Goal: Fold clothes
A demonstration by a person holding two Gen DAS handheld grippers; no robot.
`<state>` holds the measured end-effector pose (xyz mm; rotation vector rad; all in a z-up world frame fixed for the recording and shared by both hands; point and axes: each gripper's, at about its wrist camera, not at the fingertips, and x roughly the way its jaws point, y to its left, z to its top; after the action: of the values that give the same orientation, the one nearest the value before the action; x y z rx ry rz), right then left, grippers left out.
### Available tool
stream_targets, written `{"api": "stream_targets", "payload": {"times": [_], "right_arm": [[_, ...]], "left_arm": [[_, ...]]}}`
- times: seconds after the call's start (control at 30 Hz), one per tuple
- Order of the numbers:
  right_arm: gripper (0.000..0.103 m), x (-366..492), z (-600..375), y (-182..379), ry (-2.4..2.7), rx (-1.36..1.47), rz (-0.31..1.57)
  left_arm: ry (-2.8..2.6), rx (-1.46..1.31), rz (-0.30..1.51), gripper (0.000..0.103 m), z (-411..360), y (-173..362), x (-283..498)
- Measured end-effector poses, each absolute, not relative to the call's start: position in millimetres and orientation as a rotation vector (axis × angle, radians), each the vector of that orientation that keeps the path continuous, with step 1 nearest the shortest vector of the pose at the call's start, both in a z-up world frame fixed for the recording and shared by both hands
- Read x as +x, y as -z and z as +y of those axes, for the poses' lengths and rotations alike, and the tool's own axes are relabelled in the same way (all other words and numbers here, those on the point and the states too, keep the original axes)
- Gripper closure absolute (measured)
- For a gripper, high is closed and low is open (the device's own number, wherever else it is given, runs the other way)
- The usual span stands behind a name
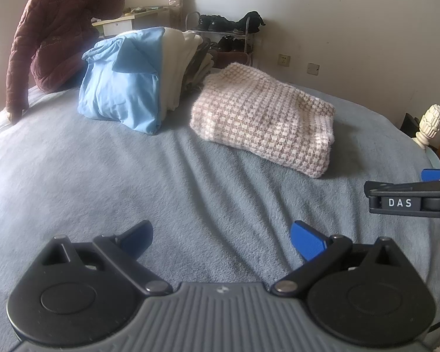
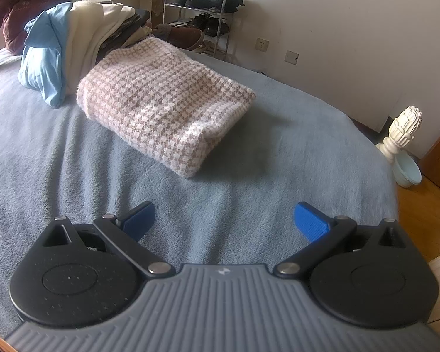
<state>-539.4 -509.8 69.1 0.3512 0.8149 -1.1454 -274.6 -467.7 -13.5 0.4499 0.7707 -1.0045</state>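
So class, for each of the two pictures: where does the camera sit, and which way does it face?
Left wrist: on the left gripper, facing across the bed; own open fingers and the right gripper show.
Right wrist: on the right gripper, facing likewise; own open fingers show.
Shared: checked sweater, clothes pile.

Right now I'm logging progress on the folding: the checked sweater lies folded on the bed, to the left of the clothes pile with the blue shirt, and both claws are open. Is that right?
One detail is wrong: the checked sweater lies to the right of the clothes pile, not the left, as the left wrist view shows. It is folded on the bed, and the left claw and right claw are both open.
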Motion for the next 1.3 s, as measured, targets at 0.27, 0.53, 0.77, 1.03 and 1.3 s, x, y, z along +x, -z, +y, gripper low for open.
{"api": "stream_targets", "payload": {"times": [0.27,0.53,0.77,1.03,1.3], "right_arm": [[0.001,-539.3,-509.1,-69.2,1.145,0.351,0.813],[0.001,-540.0,-507.9,-69.4,1.145,0.351,0.811],[0.001,-541.0,-506.8,-69.7,1.147,0.351,0.81],[0.001,-539.8,-507.3,-70.0,1.148,0.344,0.808],[0.001,-539.7,-505.6,-70.8,1.151,0.335,0.807]], "left_arm": [[1.001,0.449,0.767,0.002,-467.4,12.1,-275.3],[0.997,0.448,0.765,0.002,-467.2,11.6,-275.9],[0.991,0.446,0.764,0.002,-467.9,10.9,-275.8],[0.99,0.447,0.762,0.002,-466.9,10.7,-275.6],[0.989,0.448,0.759,0.002,-468.0,11.0,-275.2]]}}
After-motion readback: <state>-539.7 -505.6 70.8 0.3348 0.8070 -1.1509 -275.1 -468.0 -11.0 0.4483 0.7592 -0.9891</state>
